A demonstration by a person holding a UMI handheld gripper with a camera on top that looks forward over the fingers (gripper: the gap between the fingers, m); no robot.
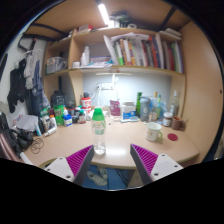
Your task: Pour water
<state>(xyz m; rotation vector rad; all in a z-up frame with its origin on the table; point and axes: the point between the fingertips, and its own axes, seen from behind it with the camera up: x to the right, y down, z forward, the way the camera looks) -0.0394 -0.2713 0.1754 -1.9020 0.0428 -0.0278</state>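
Note:
A clear plastic water bottle (98, 131) with a green cap and a white label stands upright near the front edge of the light wooden desk (120, 146). A pale mug (154, 132) stands on the desk to the right of it. My gripper (108, 165) is open and empty. Its two purple pads (68, 163) are wide apart, in front of the desk's edge. The bottle is just beyond the fingers, a little left of the middle of the gap.
Several bottles and jars (60, 112) crowd the desk's left side. More bottles (158, 106) and a small red dish (173, 136) are at the right. Bookshelves (140, 50) hang above. Below the desk edge, shoes (97, 178) lie on a blue floor.

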